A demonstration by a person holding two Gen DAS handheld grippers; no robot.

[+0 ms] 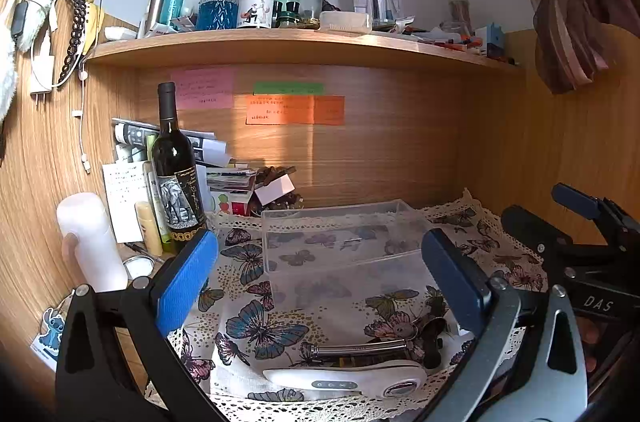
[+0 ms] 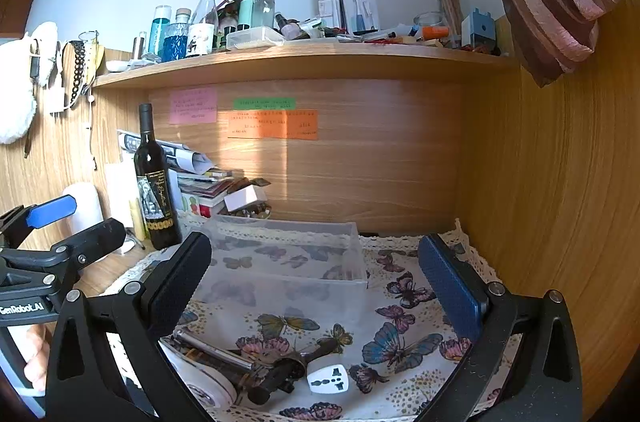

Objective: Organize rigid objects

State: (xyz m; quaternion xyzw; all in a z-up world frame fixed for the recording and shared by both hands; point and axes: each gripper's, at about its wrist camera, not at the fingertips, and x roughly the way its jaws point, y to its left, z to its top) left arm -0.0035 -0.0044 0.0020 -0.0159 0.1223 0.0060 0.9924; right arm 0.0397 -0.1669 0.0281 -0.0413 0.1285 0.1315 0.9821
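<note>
On worktop cloth, near edge: metal tube (image 1: 360, 347), long axis left-right, just below left claw (image 1: 320, 278); bin (image 1: 340, 246) beyond. Both claws released, empty; right claw (image 2: 316, 286) also near.

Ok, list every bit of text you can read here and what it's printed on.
"DAS": on the right gripper's black body, seen from the left wrist.
"GenRobot.AI": on the left gripper's black body, seen from the right wrist.
Sticky notes, wine bottle label, shelf bottles: writing too small or blurred to read.
</note>
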